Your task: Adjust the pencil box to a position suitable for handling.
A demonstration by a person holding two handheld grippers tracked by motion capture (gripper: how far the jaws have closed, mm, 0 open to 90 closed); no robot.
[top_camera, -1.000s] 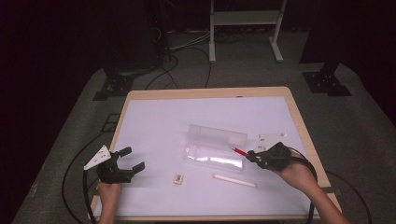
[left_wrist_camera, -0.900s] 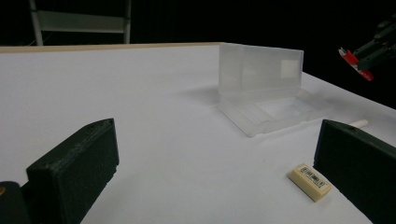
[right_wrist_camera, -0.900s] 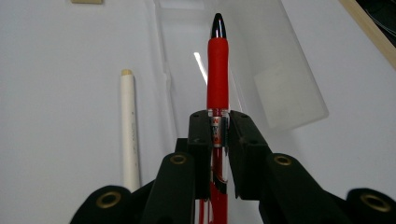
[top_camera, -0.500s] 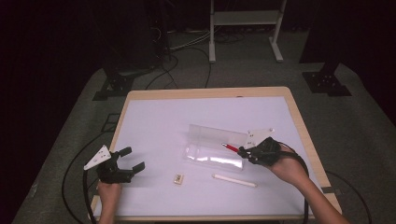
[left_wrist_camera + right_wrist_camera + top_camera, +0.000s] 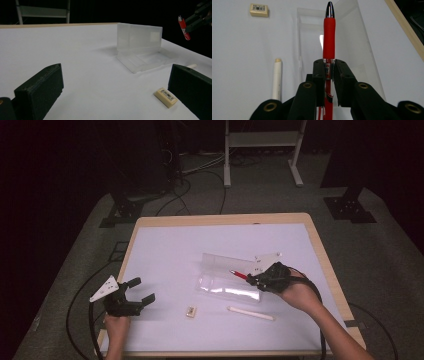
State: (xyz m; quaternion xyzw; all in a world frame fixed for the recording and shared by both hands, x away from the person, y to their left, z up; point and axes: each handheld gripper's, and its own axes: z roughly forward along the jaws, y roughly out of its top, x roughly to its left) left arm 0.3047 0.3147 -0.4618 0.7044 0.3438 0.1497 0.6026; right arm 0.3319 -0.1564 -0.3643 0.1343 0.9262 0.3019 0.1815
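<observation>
red pen (image 5: 329,32) pinched between the pressed-in pads of the right gripper (image 5: 256,280), held by its clear rear barrel, rubber grip and tip sticking out ahead. it hangs above the open clear plastic case (image 5: 231,279) at mid table, tip aimed left. likely light, stiff, smooth barrel, so it could swivel in the pinch; a hold nearer the rubber sleeve looks safer. case looks thin, light, easy to shove. right hand comes in from the near right, wrist about level. left gripper (image 5: 136,292) sits low at the near left, jaws spread, nothing in them. eraser (image 5: 190,311) and white stick (image 5: 251,313) lie near of the case.
</observation>
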